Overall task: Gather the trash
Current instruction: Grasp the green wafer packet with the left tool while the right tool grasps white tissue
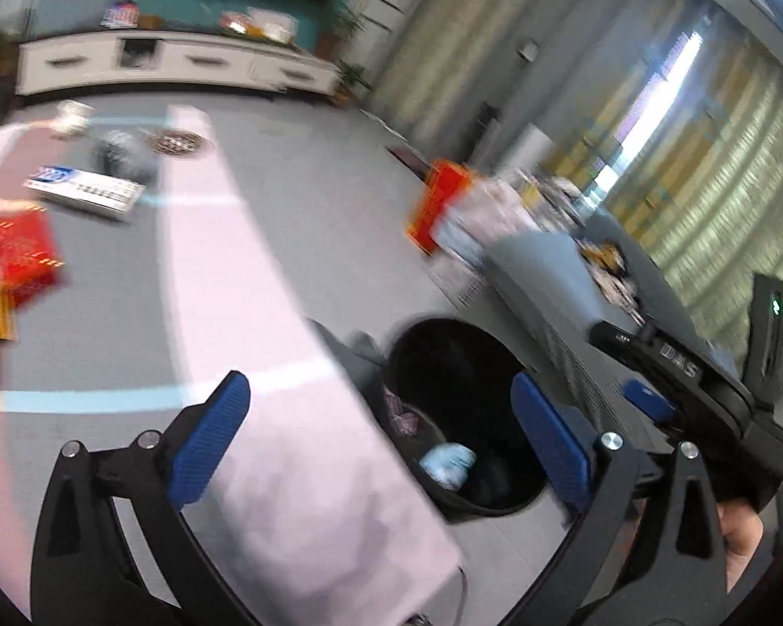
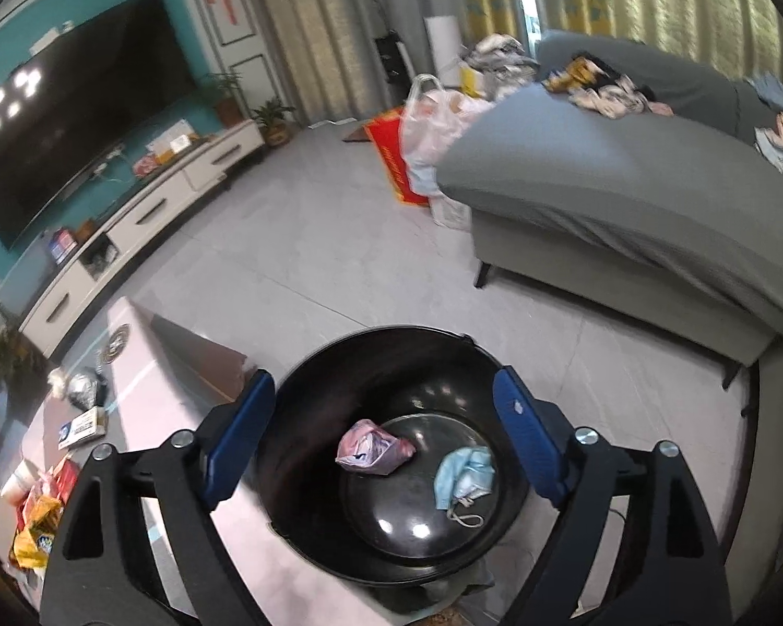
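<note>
Trash sits inside the round black plastic bin point(image 2: 391, 448): a crumpled pink wrapper point(image 2: 373, 446) at 9 o'clock on the bin floor and a crumpled light-blue face mask point(image 2: 464, 474) at 3 o'clock, just apart. Right gripper point(image 2: 386, 443) hangs over the bin mouth, jaws spread wide, blue pads clear of everything, nothing held. Left gripper point(image 1: 381, 433), seen in a blurred view, also stands wide open and empty, straddling the pale pink table point(image 1: 266, 417) edge with the bin at its 3 o'clock. More litter lies on the table at 9 o'clock. Grey sofa point(image 2: 626, 182) at 2 o'clock.
</note>
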{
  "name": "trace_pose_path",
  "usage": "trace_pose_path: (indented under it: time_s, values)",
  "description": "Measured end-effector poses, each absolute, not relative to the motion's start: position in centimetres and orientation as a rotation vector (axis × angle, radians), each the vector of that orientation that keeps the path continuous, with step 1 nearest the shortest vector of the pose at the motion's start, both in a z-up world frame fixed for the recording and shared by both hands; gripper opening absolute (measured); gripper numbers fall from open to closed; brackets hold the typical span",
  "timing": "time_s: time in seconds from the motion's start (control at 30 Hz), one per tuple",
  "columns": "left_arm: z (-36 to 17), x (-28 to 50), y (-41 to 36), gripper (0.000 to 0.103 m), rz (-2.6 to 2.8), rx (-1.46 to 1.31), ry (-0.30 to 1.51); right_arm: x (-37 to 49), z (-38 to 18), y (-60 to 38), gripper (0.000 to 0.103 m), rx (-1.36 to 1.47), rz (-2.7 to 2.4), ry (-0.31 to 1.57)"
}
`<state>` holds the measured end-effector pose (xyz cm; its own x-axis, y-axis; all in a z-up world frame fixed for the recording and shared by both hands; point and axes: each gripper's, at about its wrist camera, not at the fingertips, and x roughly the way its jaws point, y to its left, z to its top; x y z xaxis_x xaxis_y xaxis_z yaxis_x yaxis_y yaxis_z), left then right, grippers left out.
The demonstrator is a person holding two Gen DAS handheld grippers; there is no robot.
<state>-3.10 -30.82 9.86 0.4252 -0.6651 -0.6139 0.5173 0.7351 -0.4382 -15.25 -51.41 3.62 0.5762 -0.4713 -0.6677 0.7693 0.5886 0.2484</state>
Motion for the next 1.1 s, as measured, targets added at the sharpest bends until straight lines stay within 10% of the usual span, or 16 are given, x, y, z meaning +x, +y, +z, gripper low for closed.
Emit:
trace_pose_path:
  time_s: [0.53, 1.1]
  values:
    - [11.3, -0.3, -4.6, 0.100, -0.162, -0.232, 0.744, -7.2, 8.3, -42.2, 0.097, 0.469, -0.364, 0.517]
    - [10.3, 13.6, 7.0, 0.100, -0.086, -0.420, 0.837, 24.1, 9.0, -27.8, 0.083, 0.183, -0.070, 0.838]
